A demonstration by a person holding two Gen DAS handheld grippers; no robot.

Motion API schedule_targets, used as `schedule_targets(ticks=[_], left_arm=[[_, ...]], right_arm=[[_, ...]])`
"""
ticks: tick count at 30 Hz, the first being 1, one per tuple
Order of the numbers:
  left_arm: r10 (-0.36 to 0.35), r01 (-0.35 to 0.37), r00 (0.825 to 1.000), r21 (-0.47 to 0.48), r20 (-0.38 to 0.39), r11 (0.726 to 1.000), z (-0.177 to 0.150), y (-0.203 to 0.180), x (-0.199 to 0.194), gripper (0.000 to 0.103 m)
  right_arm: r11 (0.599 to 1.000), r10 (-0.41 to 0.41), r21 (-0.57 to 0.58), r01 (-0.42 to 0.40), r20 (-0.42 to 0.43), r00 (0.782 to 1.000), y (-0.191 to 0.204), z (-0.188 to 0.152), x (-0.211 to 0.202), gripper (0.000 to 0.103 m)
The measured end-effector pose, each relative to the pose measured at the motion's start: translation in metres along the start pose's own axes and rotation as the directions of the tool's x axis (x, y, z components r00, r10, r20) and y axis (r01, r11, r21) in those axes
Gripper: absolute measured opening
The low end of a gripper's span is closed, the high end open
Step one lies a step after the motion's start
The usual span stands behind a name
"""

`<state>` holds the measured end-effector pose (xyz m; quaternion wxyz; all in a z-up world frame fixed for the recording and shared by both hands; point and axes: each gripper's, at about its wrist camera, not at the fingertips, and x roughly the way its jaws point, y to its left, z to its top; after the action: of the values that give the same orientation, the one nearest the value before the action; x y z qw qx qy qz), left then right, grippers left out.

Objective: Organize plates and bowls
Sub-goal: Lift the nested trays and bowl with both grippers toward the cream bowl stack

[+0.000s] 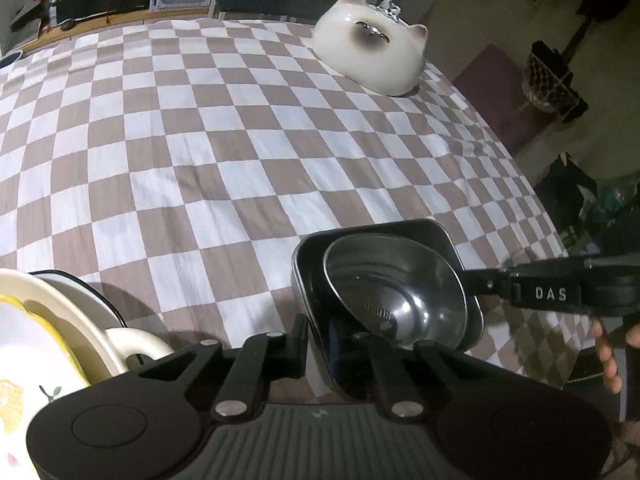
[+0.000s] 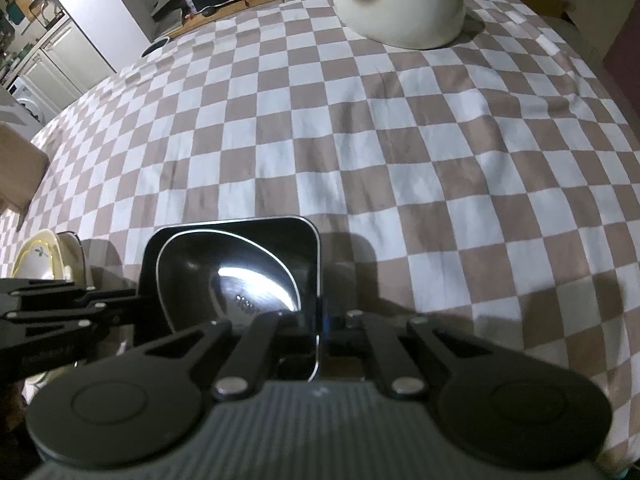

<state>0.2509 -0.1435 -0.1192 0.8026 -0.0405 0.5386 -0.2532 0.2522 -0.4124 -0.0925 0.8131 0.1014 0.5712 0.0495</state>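
Square black plate with a steel bowl nested in it sits near the front of the checkered bench. Left tongs pinch its near-left rim; right tongs clamp the opposite rim, both narrowed onto the plate. Lifting well likely means raising both sides evenly so the bowl does not slide. Just to the left stands a stack of cream dishes; a cat-faced bowl lies upturned, well apart.

A home: checkered tablecloth, washing machine, kitchen cabinets.
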Motion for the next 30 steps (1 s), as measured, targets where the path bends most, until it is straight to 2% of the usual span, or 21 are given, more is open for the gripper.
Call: schedule_targets(ticks=[9, 15, 23, 30], left_arm=[[0.013, -0.013, 1.0, -0.019, 0.02, 1.0, 0.002, 0.001, 0.0, 0.009], [-0.002, 0.005, 0.998, -0.046, 0.066, 0.999, 0.006, 0.001, -0.008, 0.009], [-0.019, 0.033, 0.988, -0.092, 0.151, 0.995, 0.01, 0.009, -0.038, 0.009], [-0.026, 0.065, 0.964, -0.141, 0.265, 0.988, 0.004, 0.03, -0.089, 0.009]], right_arm=[[1.0, 0.004, 0.002, -0.004, -0.002, 1.0, 0.0, 0.0, -0.001, 0.004], [1.0, 0.003, 0.002, -0.003, 0.005, 1.0, 0.002, 0.0, -0.004, 0.005], [0.997, 0.056, 0.037, -0.061, 0.103, 0.993, 0.004, 0.001, -0.026, 0.005], [0.981, 0.176, 0.045, -0.189, 0.209, 0.962, 0.015, 0.003, -0.052, 0.005]])
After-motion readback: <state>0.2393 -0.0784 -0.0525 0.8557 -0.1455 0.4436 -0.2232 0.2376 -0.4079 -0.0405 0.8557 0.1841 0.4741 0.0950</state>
